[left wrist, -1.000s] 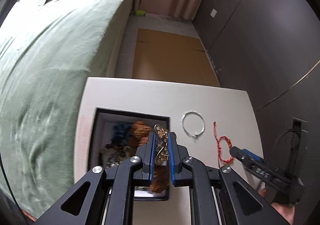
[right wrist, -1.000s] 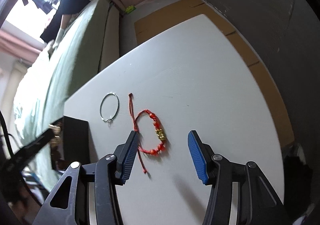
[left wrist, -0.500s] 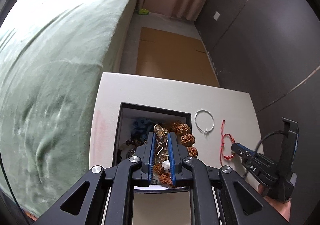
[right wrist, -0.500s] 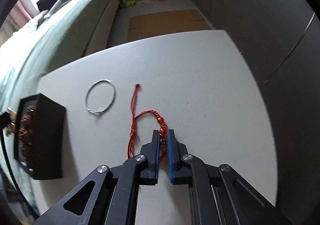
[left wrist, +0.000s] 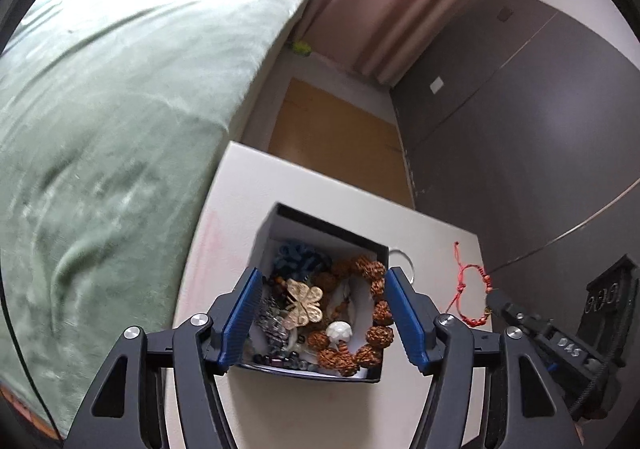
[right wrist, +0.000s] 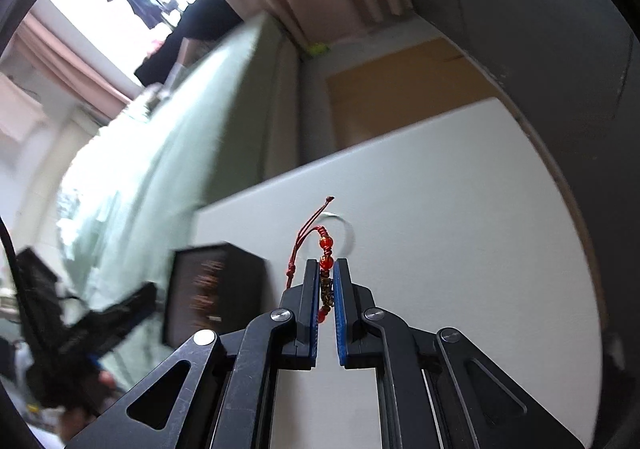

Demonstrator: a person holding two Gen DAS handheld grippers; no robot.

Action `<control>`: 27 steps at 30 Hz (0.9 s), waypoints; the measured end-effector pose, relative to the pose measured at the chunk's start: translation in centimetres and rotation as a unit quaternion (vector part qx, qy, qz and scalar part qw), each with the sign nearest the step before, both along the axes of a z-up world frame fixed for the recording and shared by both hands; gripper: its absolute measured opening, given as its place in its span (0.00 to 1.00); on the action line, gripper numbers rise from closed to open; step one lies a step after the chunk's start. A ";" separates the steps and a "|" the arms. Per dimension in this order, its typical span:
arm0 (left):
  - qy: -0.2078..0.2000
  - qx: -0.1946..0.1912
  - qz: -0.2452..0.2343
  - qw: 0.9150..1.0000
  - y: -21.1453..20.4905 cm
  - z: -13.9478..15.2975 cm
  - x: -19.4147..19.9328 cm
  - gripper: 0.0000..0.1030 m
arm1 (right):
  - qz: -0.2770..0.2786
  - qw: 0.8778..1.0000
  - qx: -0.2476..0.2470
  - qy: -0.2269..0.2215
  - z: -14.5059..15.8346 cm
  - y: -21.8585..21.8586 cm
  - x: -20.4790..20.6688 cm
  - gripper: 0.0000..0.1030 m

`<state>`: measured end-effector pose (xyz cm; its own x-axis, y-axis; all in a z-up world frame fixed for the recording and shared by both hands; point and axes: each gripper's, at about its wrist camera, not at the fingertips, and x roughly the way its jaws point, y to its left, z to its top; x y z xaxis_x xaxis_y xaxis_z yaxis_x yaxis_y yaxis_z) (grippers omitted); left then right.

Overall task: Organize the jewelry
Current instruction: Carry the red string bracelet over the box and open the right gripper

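A black jewelry box (left wrist: pixel 280 223) sits on the white table (left wrist: pixel 240 185). In it lie a gold butterfly piece (left wrist: pixel 304 303), a brown bead bracelet (left wrist: pixel 378 311) and a blue item (left wrist: pixel 300 255). My left gripper (left wrist: pixel 322 313) is open and empty just above the box. My right gripper (right wrist: pixel 327 289) is shut on the red cord bracelet (right wrist: pixel 325 245) and holds it above the table; it shows in the left wrist view too (left wrist: pixel 464 289). A silver bangle (left wrist: pixel 406 261) lies on the table right of the box, partly hidden. The box shows blurred in the right wrist view (right wrist: pixel 212 289).
A bed with a green cover (left wrist: pixel 100 129) runs along the table's left side. A dark wall (left wrist: pixel 520 129) stands to the right. Cardboard (left wrist: pixel 332 121) lies on the floor beyond the table. Pink curtains (left wrist: pixel 372 1) hang at the back.
My left gripper opened and let the gold butterfly piece drop into the box. My right gripper, shut on the red bracelet, lifted it off the table.
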<state>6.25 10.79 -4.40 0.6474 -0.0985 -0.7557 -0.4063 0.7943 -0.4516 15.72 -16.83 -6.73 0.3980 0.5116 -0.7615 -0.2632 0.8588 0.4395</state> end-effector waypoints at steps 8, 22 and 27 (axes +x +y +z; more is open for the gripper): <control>-0.004 -0.019 0.034 0.999 3.0 -0.1 -1.7 0.63 | 0.045 0.997 0.065 -0.013 1.2 4.7 -0.4 0.08; -0.012 -0.021 0.049 0.999 3.9 0.1 -2.4 0.63 | 0.074 0.995 0.060 0.013 -0.4 7.3 -0.8 0.41; -0.008 -0.003 0.023 1.000 1.5 0.4 -1.2 0.63 | 0.042 0.998 0.055 0.008 0.1 3.8 -0.6 0.52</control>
